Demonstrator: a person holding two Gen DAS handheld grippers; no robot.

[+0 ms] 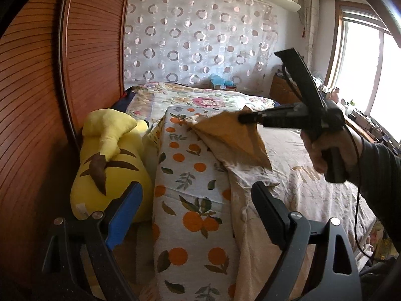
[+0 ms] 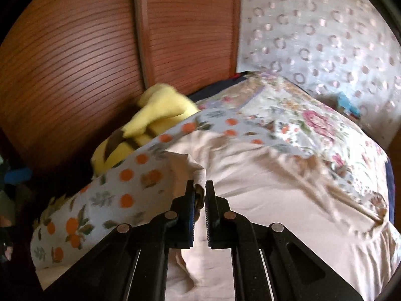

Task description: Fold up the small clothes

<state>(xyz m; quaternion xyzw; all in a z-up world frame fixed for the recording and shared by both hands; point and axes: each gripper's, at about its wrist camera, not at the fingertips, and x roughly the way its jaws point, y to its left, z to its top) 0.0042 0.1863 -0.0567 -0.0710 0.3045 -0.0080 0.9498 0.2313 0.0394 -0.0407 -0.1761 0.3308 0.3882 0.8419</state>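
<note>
Your right tool [image 2: 199,195] pinched the beige garment [image 1: 235,135]; your left tool [image 1: 195,215] gaped empty. Only the left view showed gold lettering [image 1: 304,173], unreadable.

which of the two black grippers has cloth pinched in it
The right gripper: its jaws are shut on a corner of the beige garment. The left gripper stands wide open, holding nothing.

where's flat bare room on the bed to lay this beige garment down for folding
Best patch: the pale sheet right of the orange-print folded quilt, below the right gripper pinching the beige garment. Crowded: the left edge, with the yellow plush toy against the wooden wardrobe, and the floral pillows at the head.
</note>
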